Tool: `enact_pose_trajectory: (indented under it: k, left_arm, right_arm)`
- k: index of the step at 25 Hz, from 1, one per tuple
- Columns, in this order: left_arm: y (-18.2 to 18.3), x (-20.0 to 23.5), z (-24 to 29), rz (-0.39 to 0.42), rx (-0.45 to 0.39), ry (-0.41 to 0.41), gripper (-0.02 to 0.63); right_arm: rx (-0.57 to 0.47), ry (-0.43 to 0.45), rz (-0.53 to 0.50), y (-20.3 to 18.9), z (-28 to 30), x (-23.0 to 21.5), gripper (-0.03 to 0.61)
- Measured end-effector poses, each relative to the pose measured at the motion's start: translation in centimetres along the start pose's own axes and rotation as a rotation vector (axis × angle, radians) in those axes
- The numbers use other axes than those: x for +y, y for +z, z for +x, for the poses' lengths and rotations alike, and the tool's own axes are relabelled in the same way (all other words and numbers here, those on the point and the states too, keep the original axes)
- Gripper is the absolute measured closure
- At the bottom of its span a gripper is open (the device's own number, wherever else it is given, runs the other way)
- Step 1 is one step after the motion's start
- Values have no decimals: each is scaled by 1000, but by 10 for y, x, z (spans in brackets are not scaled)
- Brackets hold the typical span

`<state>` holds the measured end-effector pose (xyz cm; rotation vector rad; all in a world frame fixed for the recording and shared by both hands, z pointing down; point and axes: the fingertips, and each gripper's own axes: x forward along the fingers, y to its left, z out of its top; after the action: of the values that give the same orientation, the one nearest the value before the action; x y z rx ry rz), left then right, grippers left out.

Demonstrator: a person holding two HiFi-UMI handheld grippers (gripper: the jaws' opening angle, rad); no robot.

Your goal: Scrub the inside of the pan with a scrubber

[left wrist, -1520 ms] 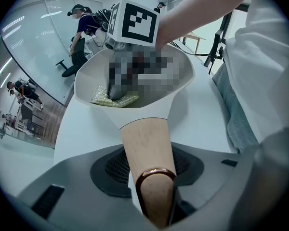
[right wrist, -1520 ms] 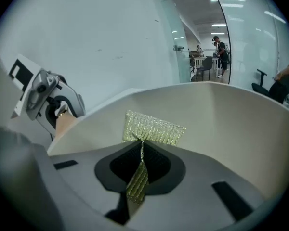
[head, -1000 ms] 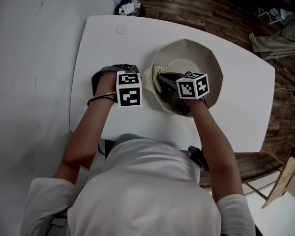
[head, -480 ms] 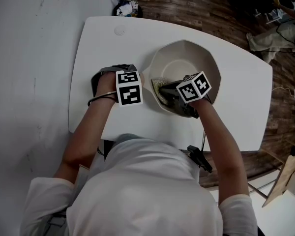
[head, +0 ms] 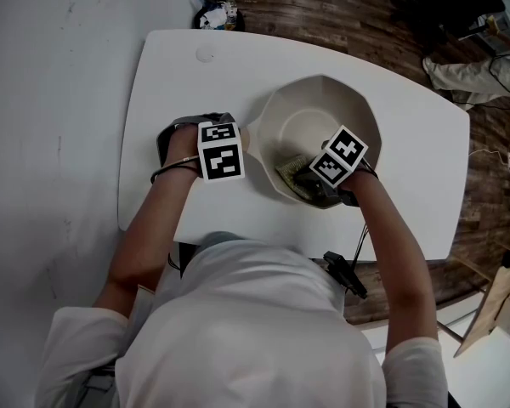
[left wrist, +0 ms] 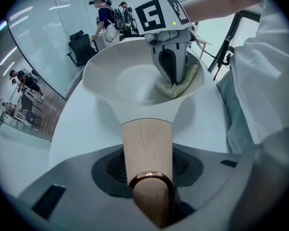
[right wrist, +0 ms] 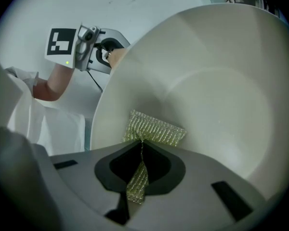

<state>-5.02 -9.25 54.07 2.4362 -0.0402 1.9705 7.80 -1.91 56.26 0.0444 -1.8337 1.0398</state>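
Since a second ago, the right gripper (head: 310, 184) is working nearer to the person. It was over the left-centre of the pan floor, and it is now pressing into the near wall, its marker cube tipped onto a corner. Meanwhile the left gripper (left wrist: 148, 191) is keeping its place just left of the pan.

Off-white, wide-flared pan with a faceted rim (head: 357, 109) is sitting upright, mouth up, on the white rounded worktop (head: 178, 66), right of centre. Its long axis is running left to right in the head view, with the bowl to the right and the tapered pale wooden handle (left wrist: 147, 143) pointing toward the person's left. Copper-coloured metal ring (left wrist: 151, 178) is sitting at the handle's end.

Left gripper is clenching that handle near the ringed end, jaws pressing on either side of the wood.

Right gripper is grasping the yellow-green metallic mesh scrubber (right wrist: 155, 128). Its jaws are pinching the scrubber's middle and a narrow tail is trailing back between them. The wider rectangular end is fanning out against the pan's inner wall, low on the near-left slope, long edge lying across the slope.

Print in view: black-and-white square markers on each gripper's cube, showing block patterns.
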Motion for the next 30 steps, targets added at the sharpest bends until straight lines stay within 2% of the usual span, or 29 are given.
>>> enact_pose_trajectory:
  k: [5,10,13,24,30]
  left_arm:
    - [0,0,0,5,2,-4,441]
    - [0,-1,1,9,2,-8,442]
    - [0,-1,0,9,3,-7,442]
    - [0,-1,0,15,-1,-4,443]
    - [0,-1,0,22,-4,-1,445]
  right_arm:
    - [127,-85,4,-30,-9,-14,552]
    - [353,-303,-41,-59,-29,-41,552]
    - [436,-424,-70,-67,-42,-56,552]
    - [465,-681,-149,-59,-63,-98,552]
    - [473,-762,-179,-56,-76,-113,552]
